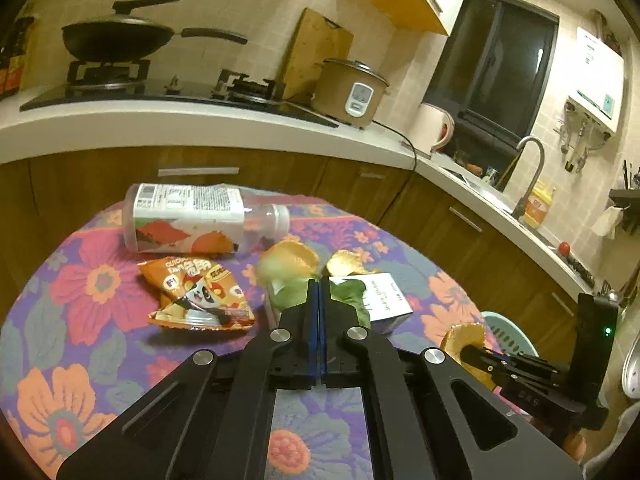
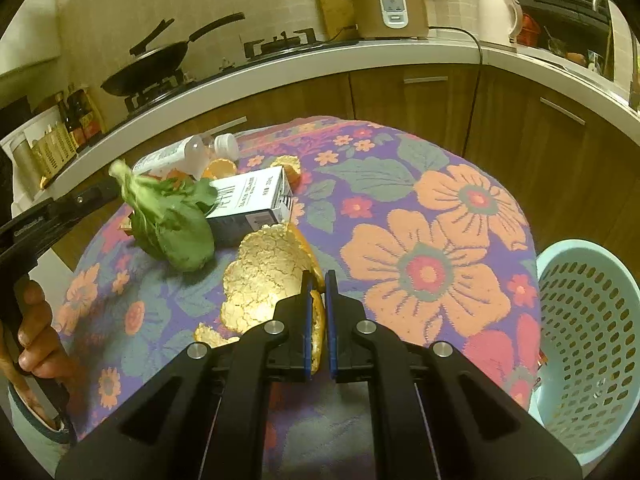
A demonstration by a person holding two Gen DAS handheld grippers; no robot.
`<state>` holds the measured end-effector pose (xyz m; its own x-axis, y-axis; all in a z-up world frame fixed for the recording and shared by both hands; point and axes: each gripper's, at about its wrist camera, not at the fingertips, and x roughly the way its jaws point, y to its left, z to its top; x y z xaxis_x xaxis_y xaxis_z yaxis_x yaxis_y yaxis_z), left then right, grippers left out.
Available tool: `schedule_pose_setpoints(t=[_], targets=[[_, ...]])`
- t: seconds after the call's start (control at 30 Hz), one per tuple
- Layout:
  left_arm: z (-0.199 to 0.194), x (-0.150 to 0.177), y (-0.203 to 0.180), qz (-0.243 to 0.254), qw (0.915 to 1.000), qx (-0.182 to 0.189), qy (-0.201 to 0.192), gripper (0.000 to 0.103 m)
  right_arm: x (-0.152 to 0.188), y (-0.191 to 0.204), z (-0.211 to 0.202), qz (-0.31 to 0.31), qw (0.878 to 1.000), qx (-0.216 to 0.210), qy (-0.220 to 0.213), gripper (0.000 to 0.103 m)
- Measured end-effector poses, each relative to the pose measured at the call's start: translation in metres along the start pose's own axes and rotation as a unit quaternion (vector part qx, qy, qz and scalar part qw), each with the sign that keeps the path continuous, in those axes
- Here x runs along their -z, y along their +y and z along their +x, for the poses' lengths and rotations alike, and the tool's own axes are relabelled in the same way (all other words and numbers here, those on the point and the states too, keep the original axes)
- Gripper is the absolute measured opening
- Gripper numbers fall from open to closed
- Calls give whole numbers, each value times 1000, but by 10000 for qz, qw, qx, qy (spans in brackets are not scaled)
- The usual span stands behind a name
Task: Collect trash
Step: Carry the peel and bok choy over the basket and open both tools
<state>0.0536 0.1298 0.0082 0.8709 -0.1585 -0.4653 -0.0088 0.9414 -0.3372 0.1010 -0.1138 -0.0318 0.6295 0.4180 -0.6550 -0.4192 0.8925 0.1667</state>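
My left gripper [image 1: 319,280] is shut on a green leafy vegetable [image 1: 292,292], which hangs above the table in the right wrist view [image 2: 172,224]. My right gripper [image 2: 319,276] is shut on a large orange peel [image 2: 260,276], also seen at the right in the left wrist view [image 1: 464,340]. On the flowered tablecloth [image 2: 420,208] lie an empty plastic bottle [image 1: 192,216], an orange snack bag [image 1: 200,292], a small white carton [image 2: 248,200] and more peel pieces [image 1: 292,256].
A light blue perforated basket [image 2: 592,344] stands off the table's right edge. Behind are wooden cabinets, a counter with a wok [image 1: 116,36], a rice cooker [image 1: 352,92], a kettle [image 1: 434,126] and a sink tap [image 1: 532,172].
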Motion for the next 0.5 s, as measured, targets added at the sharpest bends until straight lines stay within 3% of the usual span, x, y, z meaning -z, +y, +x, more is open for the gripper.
schedule_pose_setpoints(t=[0.13, 0.2, 0.23, 0.27, 0.4, 0.5], targets=[[1, 0, -1, 85, 9998, -171, 114, 0, 0, -4, -5, 63, 10000, -19, -37, 4], [2, 3, 2, 104, 9988, -453, 155, 24, 1, -5, -7, 76, 10000, -35, -42, 4], [1, 3, 5, 109, 9981, -595, 133, 43, 1, -6, -7, 77, 10000, -32, -44, 4], [-1, 3, 9, 87, 9978, -652, 96, 49, 1, -6, -8, 80, 9999, -42, -47, 4], [-11, 3, 26, 80, 9969, -768, 175, 49, 2, -5, -10, 47, 9999, -98, -56, 4], [-5, 6, 39, -109, 9958, -771, 482, 50, 3, -5, -9, 83, 9998, -157, -54, 4]])
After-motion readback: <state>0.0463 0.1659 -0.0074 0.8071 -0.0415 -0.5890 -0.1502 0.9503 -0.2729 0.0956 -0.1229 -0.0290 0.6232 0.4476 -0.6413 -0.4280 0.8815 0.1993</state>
